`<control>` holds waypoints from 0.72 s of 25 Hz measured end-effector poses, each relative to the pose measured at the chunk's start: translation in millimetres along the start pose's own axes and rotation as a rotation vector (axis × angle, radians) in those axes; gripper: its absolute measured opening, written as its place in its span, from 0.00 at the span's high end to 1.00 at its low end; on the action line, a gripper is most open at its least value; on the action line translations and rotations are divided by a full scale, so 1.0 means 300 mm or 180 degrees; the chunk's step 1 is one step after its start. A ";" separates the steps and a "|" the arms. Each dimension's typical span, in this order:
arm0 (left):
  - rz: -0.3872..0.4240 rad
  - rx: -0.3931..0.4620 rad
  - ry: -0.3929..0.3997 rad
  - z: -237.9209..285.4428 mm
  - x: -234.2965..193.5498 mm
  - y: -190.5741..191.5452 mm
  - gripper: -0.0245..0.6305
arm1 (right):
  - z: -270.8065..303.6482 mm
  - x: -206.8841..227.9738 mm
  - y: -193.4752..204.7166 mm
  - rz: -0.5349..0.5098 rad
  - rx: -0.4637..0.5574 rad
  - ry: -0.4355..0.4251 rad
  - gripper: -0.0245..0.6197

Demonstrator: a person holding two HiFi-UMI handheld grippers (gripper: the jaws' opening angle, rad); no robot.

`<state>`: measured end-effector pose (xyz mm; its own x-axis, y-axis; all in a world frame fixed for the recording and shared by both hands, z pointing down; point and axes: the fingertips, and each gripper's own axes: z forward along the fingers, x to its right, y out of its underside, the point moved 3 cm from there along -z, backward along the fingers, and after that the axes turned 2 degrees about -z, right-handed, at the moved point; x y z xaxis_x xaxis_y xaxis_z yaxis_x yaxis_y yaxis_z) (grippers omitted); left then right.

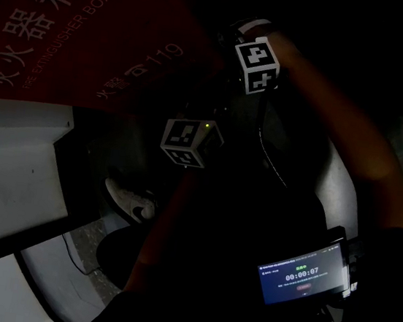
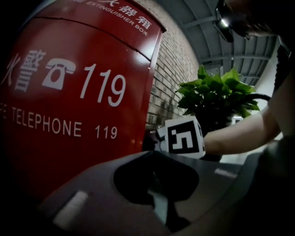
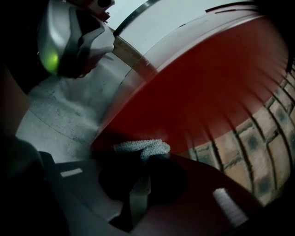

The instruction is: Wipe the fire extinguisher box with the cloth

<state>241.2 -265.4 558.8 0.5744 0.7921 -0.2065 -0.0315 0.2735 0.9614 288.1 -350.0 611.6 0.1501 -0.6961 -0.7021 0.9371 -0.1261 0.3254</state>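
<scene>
**Cloth at the red box's side, wiping apparently under way**

The red metal fire extinguisher box with white lettering point(image 2: 78, 115) fills the left and stands against a brick wall point(image 3: 258, 147). The left tool point(image 2: 154, 156) hangs near its lettered front, jaws clenched together on nothing. Further right, the right tool point(image 3: 148, 160) is clamped on a small grey-white terry cloth point(image 3: 140, 147), which sits at the box's side face and seems to touch it. A leafy green plant point(image 2: 221, 92) stands beyond. The cloth is grasped and at the box, so I judge the wiping to be in hand. No surface shows a wiped patch, so what remains cannot be told.
</scene>
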 end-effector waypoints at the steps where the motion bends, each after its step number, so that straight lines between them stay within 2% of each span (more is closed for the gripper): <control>1: -0.0003 -0.0012 -0.0009 0.000 -0.007 0.007 0.96 | 0.011 -0.015 0.005 0.0020 -0.0002 -0.0026 0.91; 8: -0.0015 -0.0050 -0.0015 -0.007 -0.018 0.030 0.96 | 0.056 -0.102 0.025 0.0113 -0.0064 -0.0225 0.91; 13: 0.0015 -0.0043 -0.0053 -0.039 -0.027 0.005 0.96 | 0.055 -0.188 0.030 -0.0023 -0.0235 -0.0512 0.91; 15: 0.0035 -0.0033 -0.0073 -0.064 -0.033 -0.015 0.96 | 0.034 -0.178 0.029 0.0032 -0.0272 -0.0491 0.91; 18: 0.0012 -0.0009 -0.0073 -0.110 -0.020 -0.074 0.96 | -0.059 -0.093 0.015 0.0342 -0.0216 -0.0299 0.91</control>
<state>211.4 -258.2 532.8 0.5928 0.7805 -0.1985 -0.0362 0.2721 0.9616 293.6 -318.7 621.5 0.2234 -0.7664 -0.6023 0.9369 -0.0016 0.3497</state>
